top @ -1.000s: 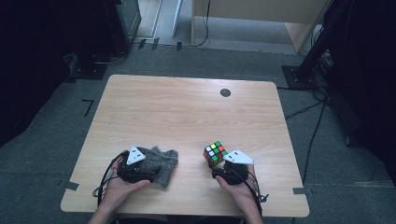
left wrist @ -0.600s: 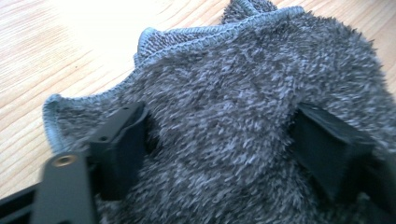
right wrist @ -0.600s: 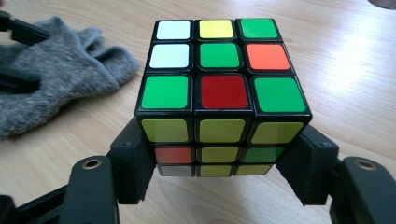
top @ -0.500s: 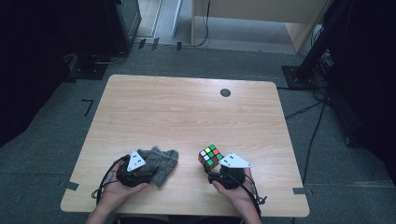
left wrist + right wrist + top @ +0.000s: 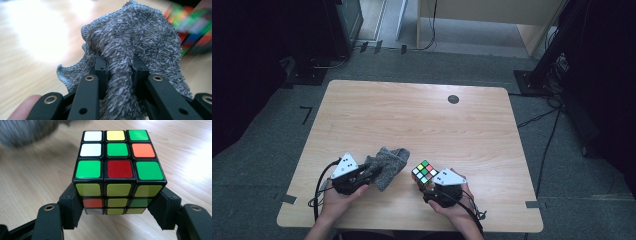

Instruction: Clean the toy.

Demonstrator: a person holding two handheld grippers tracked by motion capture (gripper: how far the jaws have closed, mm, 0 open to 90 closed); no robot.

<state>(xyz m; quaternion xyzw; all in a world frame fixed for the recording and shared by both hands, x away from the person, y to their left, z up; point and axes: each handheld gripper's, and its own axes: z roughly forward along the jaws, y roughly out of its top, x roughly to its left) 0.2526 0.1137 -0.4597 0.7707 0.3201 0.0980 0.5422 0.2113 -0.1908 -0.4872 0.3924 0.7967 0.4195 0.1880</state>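
**Two hand-held grippers at a wooden bench, one on a cloth and one on a puzzle cube**

Surface and room. The bench [image 5: 377, 115] is a pale wood-grain top with rounded corners, seen from above in the high view. One small dark round disc [image 5: 453, 99] sits near its far edge, right of centre. The floor around it is grey carpet [image 5: 562, 165], with short strips of tape at the bench's near corners. Dark stands and black cables [image 5: 544, 115] lie along the right side, and pale wooden furniture [image 5: 492, 10] stands behind the bench.

Count of things. One grey cloth [image 5: 385, 161], one colour-tiled puzzle cube [image 5: 424, 173], two grippers, two hands.

Left gripper [image 5: 364, 174]. It is held in the person's left hand [image 5: 338, 196] near the front edge of the bench. The jaws have just been closing and now pinch a fold of the fluffy cloth [image 5: 130, 55] between them, as the left gripper view shows. The rest of the cloth bunches beyond the jaw tips, just left of the cube.

Right gripper [image 5: 426, 183]. It is held in the right hand [image 5: 452, 207], also near the front edge. The jaws clamp the cube [image 5: 118, 170] by its two opposite lower sides; the top face shows green, white, yellow, orange and red tiles. Cube and cloth lie near each other but apart.
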